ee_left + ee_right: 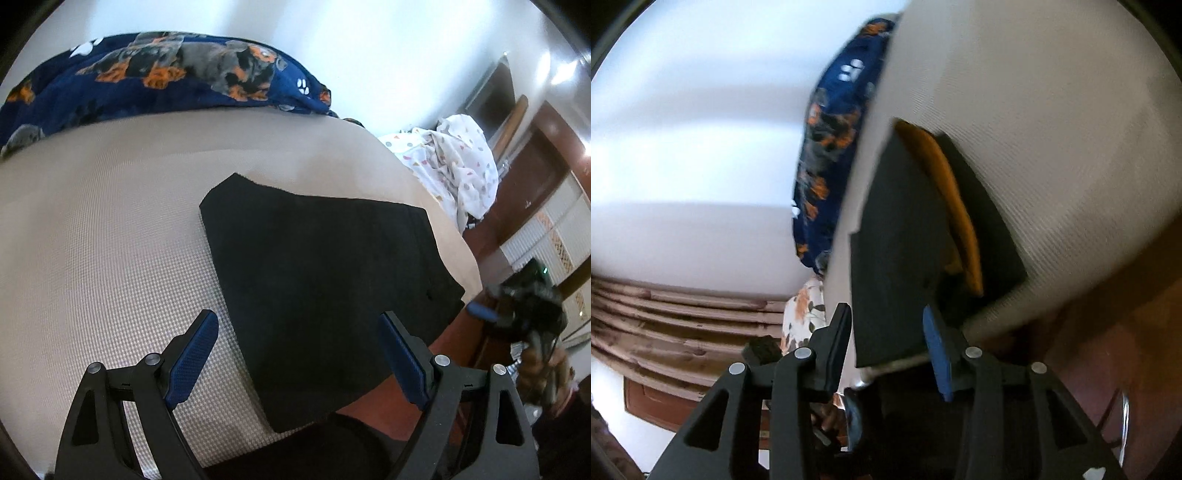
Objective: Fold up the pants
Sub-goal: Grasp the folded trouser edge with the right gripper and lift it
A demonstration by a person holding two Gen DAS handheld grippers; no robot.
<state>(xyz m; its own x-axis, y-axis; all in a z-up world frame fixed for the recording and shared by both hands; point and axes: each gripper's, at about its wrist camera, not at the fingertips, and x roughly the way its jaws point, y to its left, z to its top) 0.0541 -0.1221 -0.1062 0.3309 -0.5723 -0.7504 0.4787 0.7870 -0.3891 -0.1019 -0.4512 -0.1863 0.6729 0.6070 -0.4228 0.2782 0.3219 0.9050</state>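
Note:
Black folded pants [325, 266] lie flat on the beige bed [110, 240], near its right edge. My left gripper [298, 315] hovers over their near end, open wide, with one finger over the bed and the other over the cloth. My right gripper [517, 314] shows blurred off the bed's right edge. In the right wrist view the picture is rolled. There the pants [897, 240] show an orange-brown inner layer [956, 214]. The right gripper [886, 308] is partly open. The pants' near edge sits in the gap, and the pads do not press on it.
A navy dog-print blanket [166, 74] is bunched along the far side of the bed. A white spotted cloth [461, 166] lies at the far right corner, with brown wooden furniture [535, 177] beyond it. Brown curtains [665, 314] hang on the wall.

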